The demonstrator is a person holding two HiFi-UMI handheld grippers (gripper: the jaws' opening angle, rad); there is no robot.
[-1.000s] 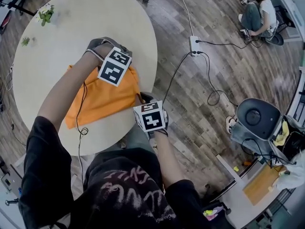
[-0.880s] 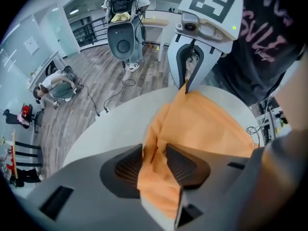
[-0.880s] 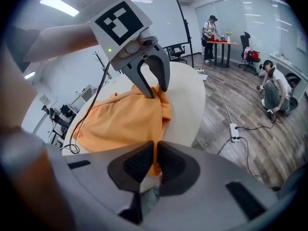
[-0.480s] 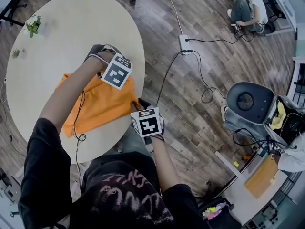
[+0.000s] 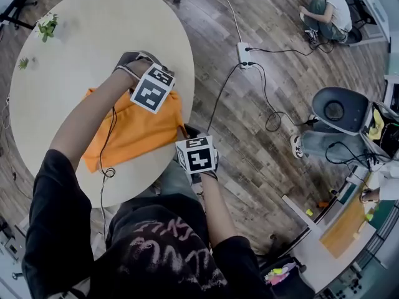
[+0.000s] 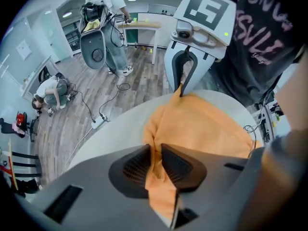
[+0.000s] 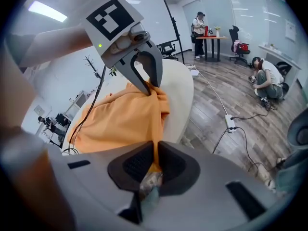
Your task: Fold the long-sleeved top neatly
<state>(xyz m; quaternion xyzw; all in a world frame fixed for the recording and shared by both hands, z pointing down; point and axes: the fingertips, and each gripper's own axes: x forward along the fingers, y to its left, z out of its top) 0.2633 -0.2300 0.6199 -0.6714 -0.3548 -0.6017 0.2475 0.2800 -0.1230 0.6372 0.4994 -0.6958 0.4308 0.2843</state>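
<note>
The orange long-sleeved top [image 5: 134, 132] is lying partly folded on the right-hand part of a round, pale table [image 5: 81, 36], with its right edge running close along the table's rim nearest the person. Both tools are gripping that edge. The left gripper [image 6: 158, 160] is pointing straight down over the far corner of the cloth; its jaws have just been closing, and its dark ribbed pads are now pressing a pinched ridge of orange fabric between them, with a fold trailing out beneath. The right gripper [image 7: 155, 161] is slanting downward at the near corner, right at the table's edge; its jaws have likewise just been closing, and they are clamping a thin pleat of the same cloth. A pale scrap is showing just below its pads, possibly a label, though it is too blurred to tell. Between the two grips the fabric is stretching in a fairly straight line, while the rest is spreading leftward across the tabletop in soft wrinkles. A thin black cable [image 5: 107, 143] is hanging from the left arm and looping over the cloth's near side. A small green plant [image 5: 47, 25] is standing at the far left of the table, well apart from the garment. On the wooden floor [image 5: 249, 136] beyond the table a white power strip [image 5: 242, 53] is lying with cords plugged in, and a person [image 5: 327, 8] is crouching in the far corner.
</note>
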